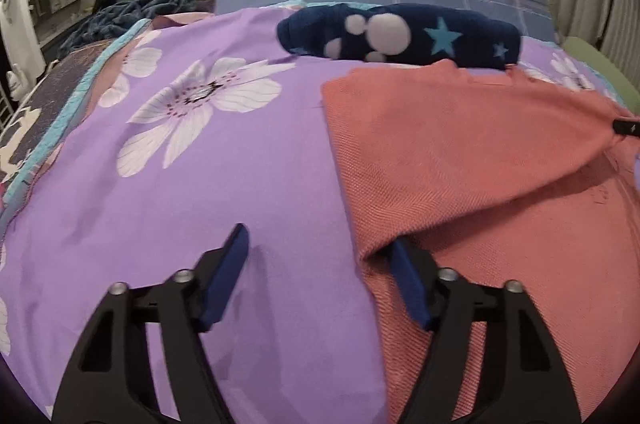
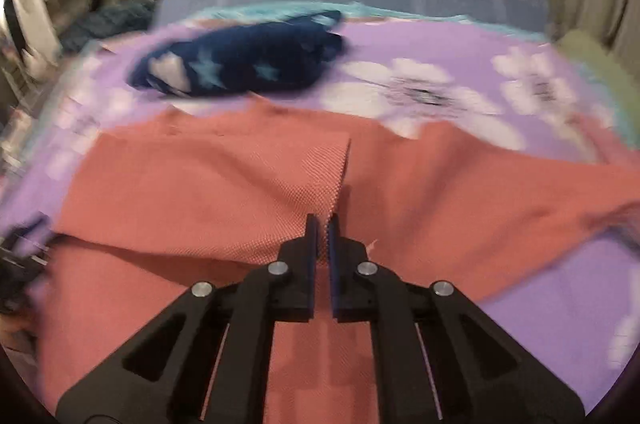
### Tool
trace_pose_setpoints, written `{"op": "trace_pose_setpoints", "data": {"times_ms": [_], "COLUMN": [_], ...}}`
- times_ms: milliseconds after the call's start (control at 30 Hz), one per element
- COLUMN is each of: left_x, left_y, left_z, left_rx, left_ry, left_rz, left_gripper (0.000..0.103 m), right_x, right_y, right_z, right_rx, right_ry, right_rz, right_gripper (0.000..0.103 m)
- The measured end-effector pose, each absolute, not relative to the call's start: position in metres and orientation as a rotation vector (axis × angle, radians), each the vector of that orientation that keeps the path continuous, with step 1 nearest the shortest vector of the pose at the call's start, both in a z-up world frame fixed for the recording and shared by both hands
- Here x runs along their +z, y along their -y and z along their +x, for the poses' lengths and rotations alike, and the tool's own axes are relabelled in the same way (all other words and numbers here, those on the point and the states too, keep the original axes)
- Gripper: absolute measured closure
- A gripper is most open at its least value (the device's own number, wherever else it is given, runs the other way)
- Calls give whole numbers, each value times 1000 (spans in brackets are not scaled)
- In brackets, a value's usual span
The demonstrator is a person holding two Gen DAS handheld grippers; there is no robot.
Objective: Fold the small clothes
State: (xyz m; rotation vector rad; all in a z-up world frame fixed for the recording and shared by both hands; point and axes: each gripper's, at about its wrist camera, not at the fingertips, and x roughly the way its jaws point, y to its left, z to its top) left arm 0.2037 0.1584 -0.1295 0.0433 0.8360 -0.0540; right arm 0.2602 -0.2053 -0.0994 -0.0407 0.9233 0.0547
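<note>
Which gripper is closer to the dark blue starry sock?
Hard to say; both are well short of the sock. Left gripper straddles the orange cloth's edge; right gripper pinches it.

Purple floral bedspread (image 1: 168, 183) under a salmon cloth (image 1: 460, 143) and navy starred garment (image 1: 400, 37).

The salmon cloth (image 1: 460, 151) shows a coarse, matt woven twill, the purple flowered sheet (image 1: 208, 163) lies smooth with a faint sheen, the navy garment (image 1: 400, 35) looks soft and fleecy, and the left gripper (image 1: 320, 272) is matt black plastic with shiny metal pins.
</note>
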Motion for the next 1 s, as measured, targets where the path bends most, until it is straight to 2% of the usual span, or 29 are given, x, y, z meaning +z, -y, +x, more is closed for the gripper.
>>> {"op": "trace_pose_setpoints", "data": {"times_ms": [33, 67, 100, 300, 367, 433, 600, 733, 800, 900, 933, 967, 1000], "left_x": [-129, -129, -129, -126, -128, -130, -135, -138, -138, -138, -138, -138, -139], "left_y": [-158, -156, -155, -154, -155, -159, -177, -184, -185, -184, -184, -184, -184], "left_z": [203, 201, 199, 190, 192, 194, 200, 203, 205, 206, 206, 206, 207], "left_rx": [-71, -96, -108, -206, -222, -238, -308, -351, -362, -370, -370, -370, -372], "left_ry": [-838, -841, -841, -830, -834, -843, -845, -839, -839, -840, -841, -842, -847], "left_rz": [39, 33, 32, -5, -22, -56, -215, -301, -320, -328, -327, -327, -329], "left_gripper": [48, 49, 49, 49, 50, 50, 48, 47, 47, 48, 55, 62, 84], "right_x": [-107, -113, -117, -77, -65, -60, -70, -91, -106, -128, -138, -143, -146], "right_y": [207, 209, 212, 176, 133, 75, -39, -113, -136, -159, -165, -169, -175], "right_z": [261, 261, 261, 267, 278, 293, 331, 363, 375, 387, 391, 390, 387], "right_rx": [39, 20, 2, 112, 229, 364, 553, 565, 551, 525, 509, 503, 517], "right_ry": [-965, -998, -1009, -871, -851, -852, -950, -1030, -1088, -1155, -1167, -1171, -1163], "right_rz": [-74, -89, -84, -47, -77, -149, -251, -368, -431, -499, -546, -585, -627], "right_gripper": [85, 68, 57, 57, 64, 69, 69, 67, 53, 49, 54, 82, 100]}}
